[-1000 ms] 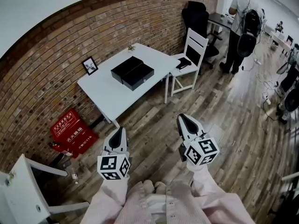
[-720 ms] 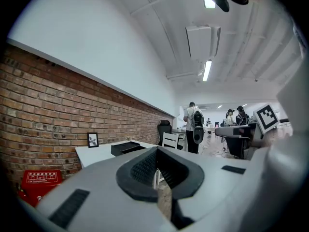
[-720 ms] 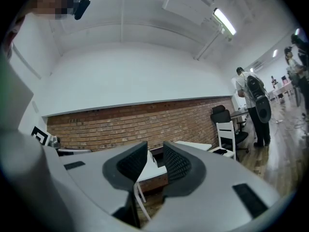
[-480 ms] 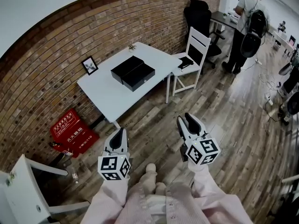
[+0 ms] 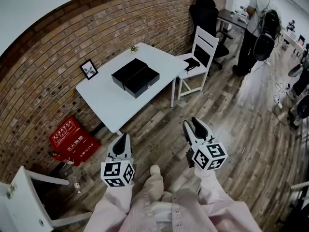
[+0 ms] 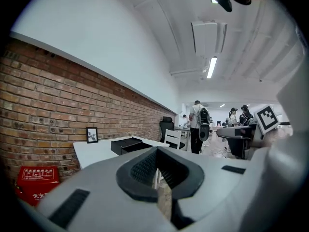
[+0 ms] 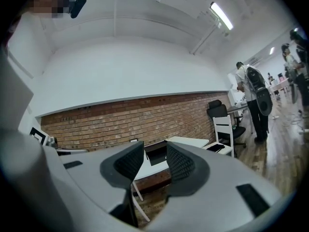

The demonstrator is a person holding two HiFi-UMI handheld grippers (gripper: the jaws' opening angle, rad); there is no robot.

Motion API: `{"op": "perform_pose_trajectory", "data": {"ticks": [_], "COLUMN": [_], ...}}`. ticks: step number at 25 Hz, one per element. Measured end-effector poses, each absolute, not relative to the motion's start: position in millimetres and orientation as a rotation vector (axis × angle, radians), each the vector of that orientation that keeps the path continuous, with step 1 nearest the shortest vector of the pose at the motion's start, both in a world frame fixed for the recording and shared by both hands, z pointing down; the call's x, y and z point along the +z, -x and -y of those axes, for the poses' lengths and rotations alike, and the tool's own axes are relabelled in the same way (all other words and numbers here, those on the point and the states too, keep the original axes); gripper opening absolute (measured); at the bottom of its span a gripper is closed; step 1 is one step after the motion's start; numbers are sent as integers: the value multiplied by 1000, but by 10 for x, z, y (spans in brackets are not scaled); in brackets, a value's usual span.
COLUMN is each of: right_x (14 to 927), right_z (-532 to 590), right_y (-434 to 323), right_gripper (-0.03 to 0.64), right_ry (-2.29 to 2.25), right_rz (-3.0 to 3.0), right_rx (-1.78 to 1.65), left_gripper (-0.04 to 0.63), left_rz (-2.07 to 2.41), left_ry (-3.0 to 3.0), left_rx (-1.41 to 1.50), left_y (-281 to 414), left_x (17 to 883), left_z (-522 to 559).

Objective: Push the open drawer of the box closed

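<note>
Jaws of the right gripper (image 5: 190, 123) stand apart, having just been opening, with nothing between them; those of the left gripper (image 5: 122, 136) are together. Both hang over the wooden floor (image 5: 159, 122), well apart from the black box (image 5: 126, 69) on the white worktop (image 5: 106, 100), its drawer (image 5: 145, 81) pulled out. An off-centre shove could slide the whole box instead of closing it.

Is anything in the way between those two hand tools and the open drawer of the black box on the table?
Nothing visible does. Between the left gripper, the right gripper, whose empty jaws have just been opening, and the drawer lie only wooden floor and bare white table. The white chair stands off to one side.
</note>
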State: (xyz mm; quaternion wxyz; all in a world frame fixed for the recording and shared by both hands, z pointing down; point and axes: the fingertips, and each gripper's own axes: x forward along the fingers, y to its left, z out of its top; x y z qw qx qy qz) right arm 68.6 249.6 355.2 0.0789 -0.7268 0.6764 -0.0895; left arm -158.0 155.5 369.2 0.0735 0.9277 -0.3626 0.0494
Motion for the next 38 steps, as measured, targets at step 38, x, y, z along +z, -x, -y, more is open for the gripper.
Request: {"op": "perform_pose_trajectory", "data": {"ticks": [38], "right_x": [4309], "right_z": [18], "right_y": [-1142], "right_gripper": [129], "right_ry": [2119], "right_rz": [-2111], "right_rx": [-607], "left_gripper": [-6], "left_rz": [1000], "left_ry": [-2566], "left_rx": [316], "left_y": [885], "left_x": [4597], "left_z": [585]}}
